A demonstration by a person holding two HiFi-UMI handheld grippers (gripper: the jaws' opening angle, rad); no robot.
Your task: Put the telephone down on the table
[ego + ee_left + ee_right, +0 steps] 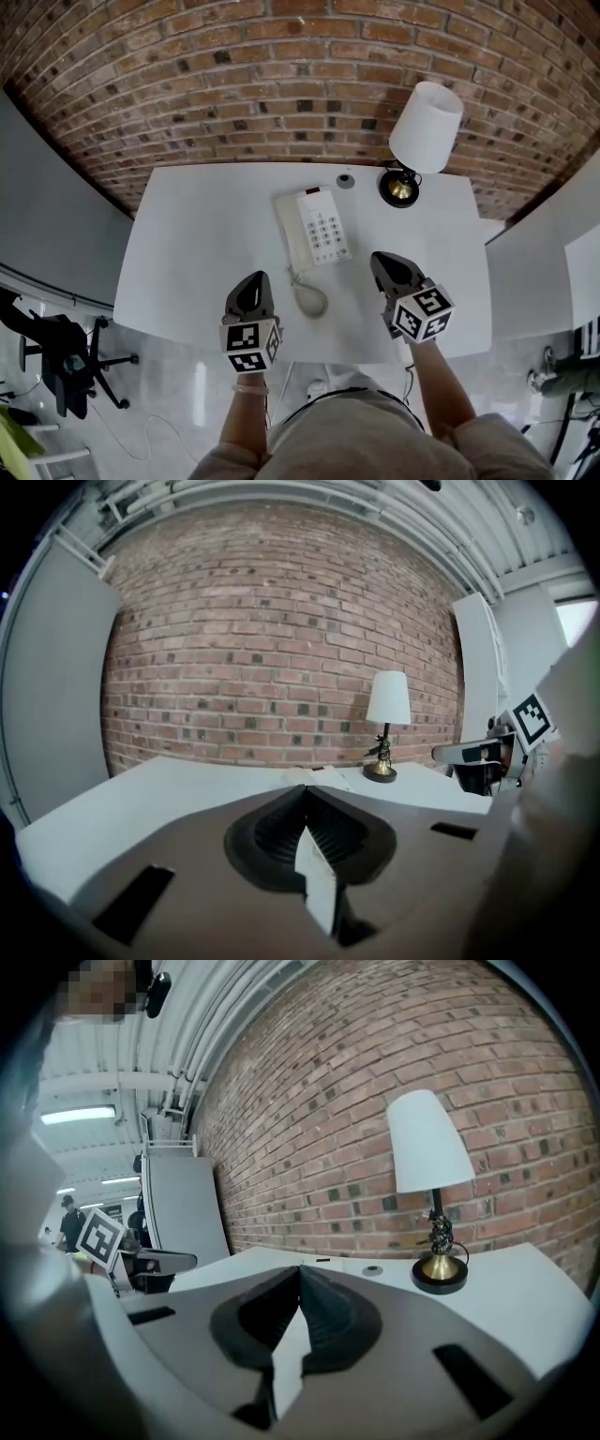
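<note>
The white telephone (313, 228) lies flat on the white table (197, 244), handset along its left side and keypad facing up. Its coiled cord (309, 299) sits bunched near the front edge. My left gripper (255, 279) hovers over the front edge, left of the cord, jaws shut with nothing between them. My right gripper (381, 260) hangs right of the phone, also shut and empty. In the left gripper view the closed jaws (305, 791) point toward the phone (317, 776) lying low beyond them. The right gripper view shows its closed jaws (299, 1269) aimed at the brick wall.
A lamp (421, 136) with a white shade and brass base stands at the table's back right, with a small grey round object (346, 181) left of it. A brick wall runs behind the table. A black office chair (66, 361) stands on the floor at the left.
</note>
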